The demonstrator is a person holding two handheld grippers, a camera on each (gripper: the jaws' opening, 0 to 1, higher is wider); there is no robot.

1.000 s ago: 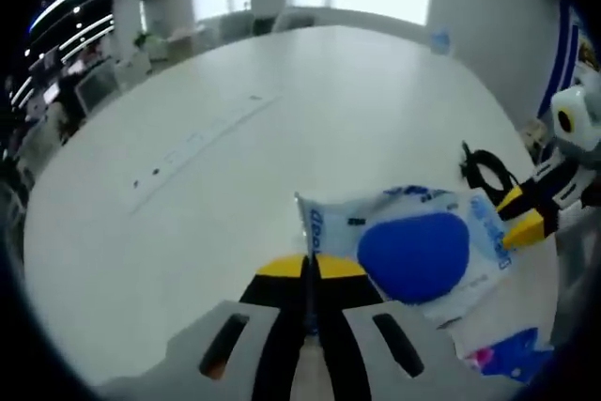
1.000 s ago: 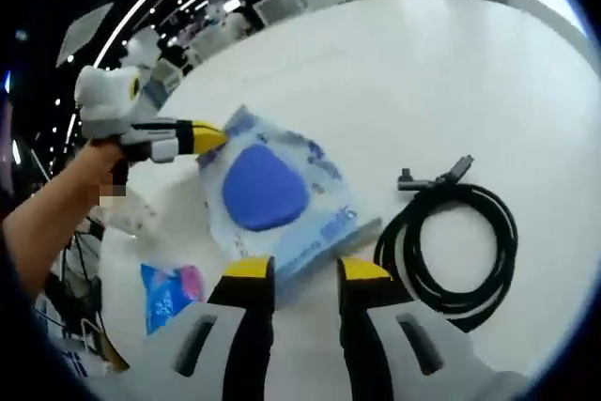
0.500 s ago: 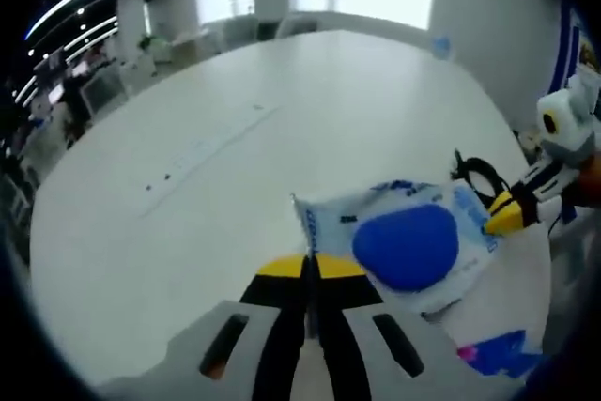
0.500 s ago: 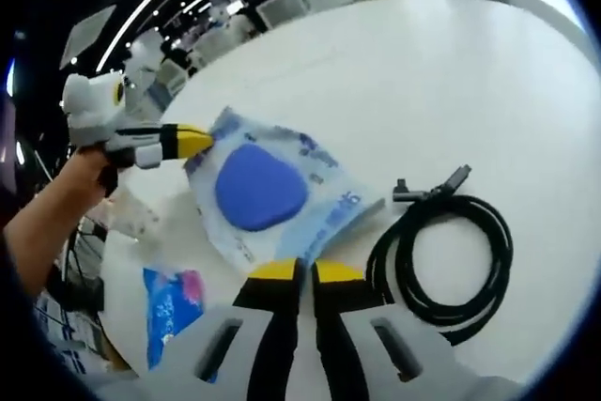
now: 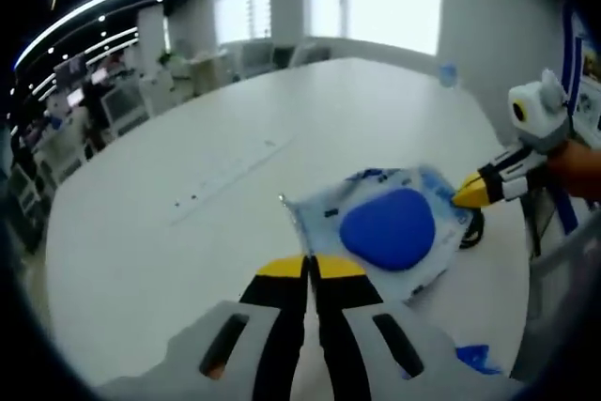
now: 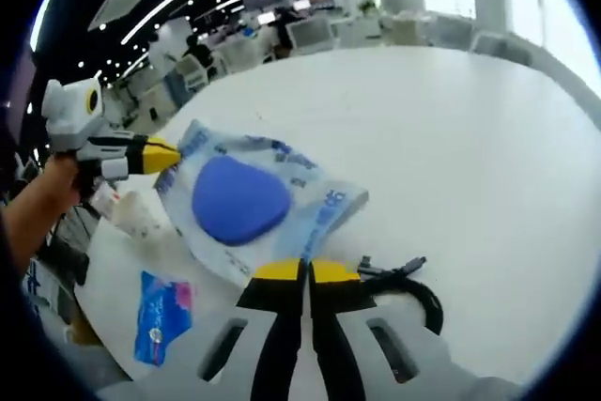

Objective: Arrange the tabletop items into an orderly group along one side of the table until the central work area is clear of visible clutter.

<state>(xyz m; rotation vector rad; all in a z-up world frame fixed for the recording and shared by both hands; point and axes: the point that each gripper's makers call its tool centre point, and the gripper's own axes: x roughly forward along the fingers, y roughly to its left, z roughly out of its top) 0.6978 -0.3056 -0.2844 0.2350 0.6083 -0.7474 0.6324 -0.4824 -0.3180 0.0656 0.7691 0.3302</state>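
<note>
Two grippers, my left (image 5: pixel 307 269) and my right (image 6: pixel 305 274), pinch tight on opposite edges of the blue packet (image 6: pixel 246 202), holding it over the white table (image 6: pixel 470 157), and next I should carry it to the side by the black cable (image 6: pixel 406 290).

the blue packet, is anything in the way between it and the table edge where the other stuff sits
Nothing visible blocks it. The blue packet is pinched at opposite edges by the left gripper and right gripper. Near that edge lie a small blue wrapper and a clear wrapper; the black cable lies beside the right gripper.
</note>
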